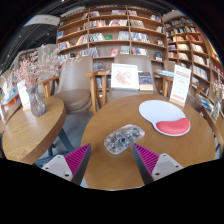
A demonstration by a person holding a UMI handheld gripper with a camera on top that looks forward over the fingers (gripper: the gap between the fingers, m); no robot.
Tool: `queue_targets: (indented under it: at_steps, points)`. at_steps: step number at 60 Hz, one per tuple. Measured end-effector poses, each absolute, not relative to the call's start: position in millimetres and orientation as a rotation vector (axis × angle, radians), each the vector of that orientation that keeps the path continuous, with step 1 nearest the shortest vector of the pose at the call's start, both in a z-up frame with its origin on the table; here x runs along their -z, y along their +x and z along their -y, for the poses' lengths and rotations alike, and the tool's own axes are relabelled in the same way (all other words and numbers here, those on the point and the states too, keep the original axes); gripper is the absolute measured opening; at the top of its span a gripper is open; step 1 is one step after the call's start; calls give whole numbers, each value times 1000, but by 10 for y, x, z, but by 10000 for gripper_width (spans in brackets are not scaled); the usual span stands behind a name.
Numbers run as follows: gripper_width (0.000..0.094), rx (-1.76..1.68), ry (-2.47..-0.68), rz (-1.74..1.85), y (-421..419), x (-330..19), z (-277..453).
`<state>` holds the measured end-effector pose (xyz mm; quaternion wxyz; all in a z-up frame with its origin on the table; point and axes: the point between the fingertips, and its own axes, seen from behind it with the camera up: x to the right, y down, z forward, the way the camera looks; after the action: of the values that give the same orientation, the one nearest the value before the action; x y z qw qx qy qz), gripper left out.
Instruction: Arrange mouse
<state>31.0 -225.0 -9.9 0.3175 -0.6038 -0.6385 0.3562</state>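
A clear, see-through mouse (123, 139) lies on the round wooden table (150, 150), just ahead of my fingers and between their lines. A white mouse mat with a red wrist rest (165, 117) lies further back and to the right on the same table. My gripper (112, 160) is open and empty, with the pink pads of the fingers (77, 157) wide apart and a gap to the mouse on both sides.
A second round table (28, 130) at the left bears a vase of pink flowers (37, 85) and a card. Chairs (75, 85) stand behind the tables. Book displays and tall bookshelves (120, 35) fill the back. A sign card (181, 85) stands at the right.
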Motion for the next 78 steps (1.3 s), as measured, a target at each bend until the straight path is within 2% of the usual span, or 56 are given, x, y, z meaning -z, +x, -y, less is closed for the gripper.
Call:
queue_targets:
  at_steps: [37, 44, 50, 60, 66, 78]
  points:
    - [842, -843, -1647, 1732, -388, 128, 2249]
    - [719, -836, -1649, 1731, -448, 132, 2209]
    - [481, -837, -1643, 1713, -508, 129, 2158]
    - [414, -846, -1617, 1765, -509, 108, 2183]
    - [391, -920, -1618, 1765, -534, -152, 2177]
    - [391, -968, -1483, 1618, -1143, -1126, 1429]
